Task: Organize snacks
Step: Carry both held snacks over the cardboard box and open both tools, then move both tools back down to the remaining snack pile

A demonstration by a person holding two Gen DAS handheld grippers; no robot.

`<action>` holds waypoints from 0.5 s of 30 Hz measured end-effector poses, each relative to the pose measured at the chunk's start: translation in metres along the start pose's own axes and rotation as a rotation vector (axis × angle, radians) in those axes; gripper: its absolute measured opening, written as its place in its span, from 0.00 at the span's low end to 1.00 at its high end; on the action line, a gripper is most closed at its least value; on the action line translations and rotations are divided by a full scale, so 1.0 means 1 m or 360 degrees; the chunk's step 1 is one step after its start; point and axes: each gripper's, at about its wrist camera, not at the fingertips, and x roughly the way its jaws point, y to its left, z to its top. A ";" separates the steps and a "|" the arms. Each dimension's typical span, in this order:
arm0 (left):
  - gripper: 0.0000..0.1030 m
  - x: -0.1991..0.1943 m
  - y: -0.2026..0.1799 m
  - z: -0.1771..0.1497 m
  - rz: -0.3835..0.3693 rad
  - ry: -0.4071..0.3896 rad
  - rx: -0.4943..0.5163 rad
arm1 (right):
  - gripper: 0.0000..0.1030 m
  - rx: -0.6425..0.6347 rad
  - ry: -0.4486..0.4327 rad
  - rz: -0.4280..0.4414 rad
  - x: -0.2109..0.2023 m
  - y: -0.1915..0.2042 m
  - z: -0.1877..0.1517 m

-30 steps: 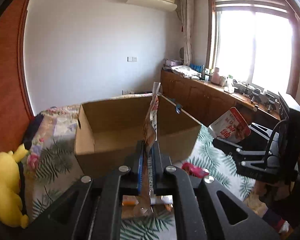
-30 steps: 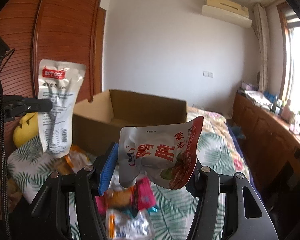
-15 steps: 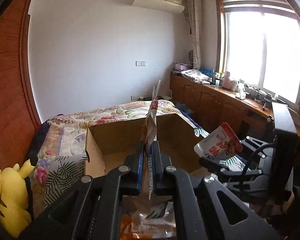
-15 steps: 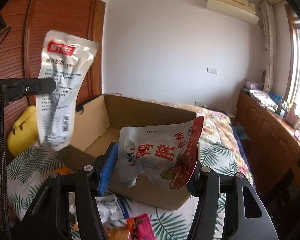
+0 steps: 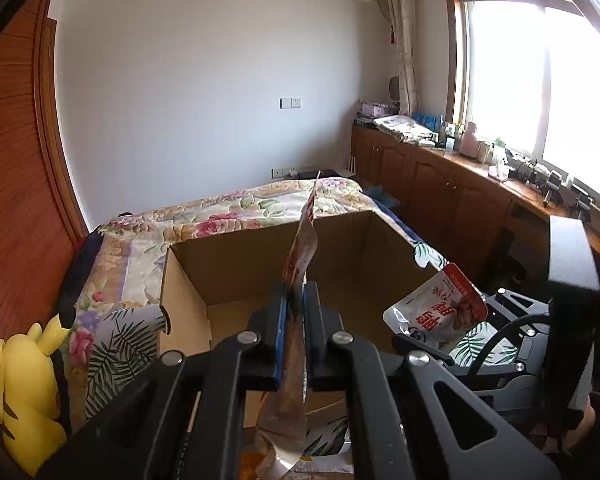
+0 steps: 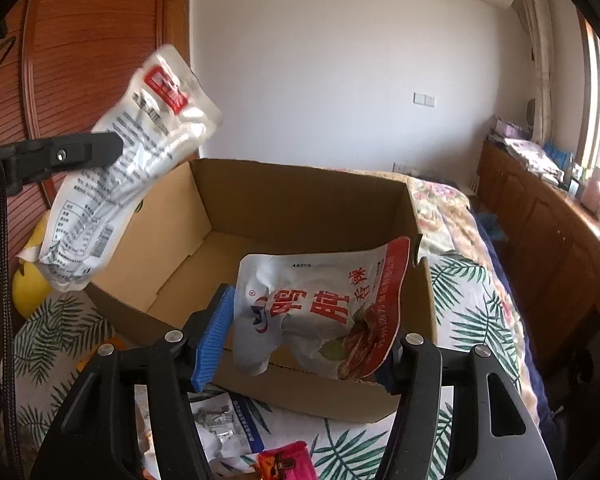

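Observation:
An open cardboard box (image 5: 260, 236) (image 6: 300, 200) stands on the bed. My left gripper (image 5: 296, 300) is shut on a silver snack pouch with a red label (image 5: 305, 240), edge-on in its own view. The right wrist view shows this pouch (image 6: 132, 168) tilted, hanging over the box's left wall. A white-and-red snack pouch (image 6: 320, 304) (image 5: 436, 312) sits between the fingers of my right gripper (image 6: 312, 320), above the box's near wall. Those jaws are opening, and the pouch's edges still touch the pads.
Loose snack packets (image 6: 220, 428) and a pink packet (image 6: 284, 460) lie on the leaf-print cover in front of the box. A yellow plush toy (image 5: 24, 392) sits left of the box. Wooden cabinets (image 5: 440, 188) line the right wall, a wooden wardrobe (image 6: 80, 40) the left.
Both grippers have moved forward to the box with their pouches. The box looks closer and its inside shows. The silver pouch has tilted and now hangs over the left wall.

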 end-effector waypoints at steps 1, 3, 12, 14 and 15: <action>0.06 0.001 -0.002 0.000 0.0005 -0.0003 0.0000 | 0.64 0.0006 0.0007 -0.0004 0.002 -0.001 0.001; 0.10 0.000 -0.003 -0.002 -0.0001 -0.0014 -0.0002 | 0.71 0.0007 0.0014 -0.0013 0.004 -0.001 0.001; 0.34 -0.013 -0.008 -0.013 -0.0048 -0.0041 -0.0031 | 0.74 0.0031 -0.0037 0.0038 -0.012 -0.007 -0.002; 0.36 -0.019 -0.011 -0.019 -0.0074 -0.0041 -0.0025 | 0.74 0.0042 -0.0065 0.0061 -0.024 -0.007 -0.005; 0.38 -0.020 -0.011 -0.021 -0.0081 -0.0039 -0.0023 | 0.74 0.0050 -0.0086 0.0077 -0.033 -0.008 -0.008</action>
